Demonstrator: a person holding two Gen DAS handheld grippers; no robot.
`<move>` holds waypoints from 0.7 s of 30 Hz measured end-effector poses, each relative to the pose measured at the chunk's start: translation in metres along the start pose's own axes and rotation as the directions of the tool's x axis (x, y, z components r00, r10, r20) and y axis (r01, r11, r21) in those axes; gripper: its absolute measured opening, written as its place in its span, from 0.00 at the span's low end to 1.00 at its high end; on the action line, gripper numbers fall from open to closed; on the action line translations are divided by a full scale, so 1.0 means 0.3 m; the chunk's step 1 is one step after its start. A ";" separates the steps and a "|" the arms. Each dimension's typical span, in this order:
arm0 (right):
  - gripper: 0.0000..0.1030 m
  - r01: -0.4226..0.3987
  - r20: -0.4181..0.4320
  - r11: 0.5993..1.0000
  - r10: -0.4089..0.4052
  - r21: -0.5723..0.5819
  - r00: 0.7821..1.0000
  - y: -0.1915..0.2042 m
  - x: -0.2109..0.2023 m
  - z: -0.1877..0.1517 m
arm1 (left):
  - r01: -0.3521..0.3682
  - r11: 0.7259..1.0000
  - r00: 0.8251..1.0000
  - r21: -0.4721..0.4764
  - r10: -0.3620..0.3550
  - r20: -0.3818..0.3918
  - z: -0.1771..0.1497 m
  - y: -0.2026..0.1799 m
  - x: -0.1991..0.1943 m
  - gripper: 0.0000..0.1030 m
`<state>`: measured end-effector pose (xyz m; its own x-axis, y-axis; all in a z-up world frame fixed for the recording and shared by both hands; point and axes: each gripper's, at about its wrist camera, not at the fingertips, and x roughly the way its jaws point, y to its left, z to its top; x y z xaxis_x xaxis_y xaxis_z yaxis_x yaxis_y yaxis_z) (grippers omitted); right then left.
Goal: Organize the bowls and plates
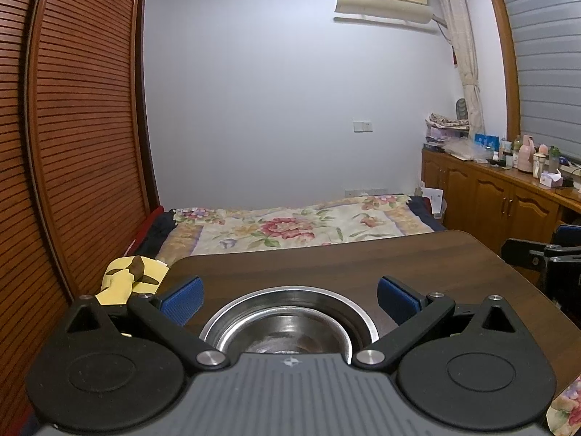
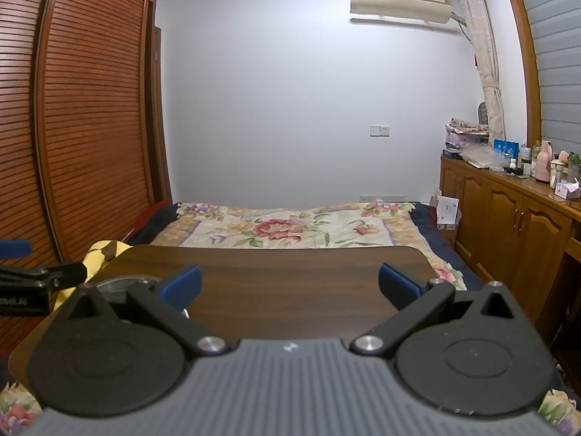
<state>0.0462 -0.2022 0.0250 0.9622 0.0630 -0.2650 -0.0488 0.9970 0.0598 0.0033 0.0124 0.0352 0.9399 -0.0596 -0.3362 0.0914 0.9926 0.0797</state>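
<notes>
In the left wrist view the left gripper (image 1: 289,299) stands with its jaws wide apart and nothing between the blue pads (image 1: 183,299). A steel bowl (image 1: 288,327) lies in the lower middle of the frame, on the dark table (image 1: 326,258). It sits right below the gap between the two fingers, and its near part is hidden under the gripper body. The pads are to the left and right of the rim and a little above it in the frame; whether they touch the rim I cannot tell. At the right edge of this frame the black body of the other tool shows.

In the right wrist view the right gripper (image 2: 289,285) is also wide, holding nothing, and only bare table (image 2: 290,279) shows between its fingers. The bowl (image 2: 112,285) appears here only as a thin piece of rim at the lower left, behind the left finger. The left gripper (image 2: 14,250) shows at the left edge.

Behind the table, in the middle of both frames, is a bed (image 1: 290,227) with a flower cover.
</notes>
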 end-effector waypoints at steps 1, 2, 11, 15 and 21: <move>1.00 0.001 0.000 1.000 -0.001 -0.001 1.000 0.000 0.000 0.000 | -0.002 1.000 1.000 -0.001 0.002 0.002 -0.002 0.000 -0.001 1.00; 1.00 0.002 0.001 1.000 -0.002 -0.003 1.000 0.002 0.001 0.000 | -0.003 1.000 1.000 -0.002 0.003 0.003 -0.004 0.002 0.000 1.00; 1.00 0.004 0.017 1.000 -0.004 -0.008 1.000 0.006 -0.013 -0.031 | -0.014 1.000 1.000 -0.010 0.015 0.018 -0.047 -0.015 -0.003 1.00; 1.00 0.007 0.021 1.000 -0.007 -0.011 1.000 0.008 -0.004 -0.048 | -0.020 1.000 1.000 -0.007 0.020 0.018 -0.064 -0.025 0.005 1.00; 1.00 0.012 0.029 1.000 -0.011 -0.025 1.000 0.014 -0.004 -0.086 | -0.027 1.000 1.000 -0.017 0.027 0.004 -0.099 -0.022 0.019 1.00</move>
<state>0.0378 -0.1968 0.0009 0.9701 0.0502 -0.2376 -0.0438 0.9985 0.0322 -0.0018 0.0087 0.0050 0.9434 -0.0333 -0.3301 0.0607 0.9955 0.0731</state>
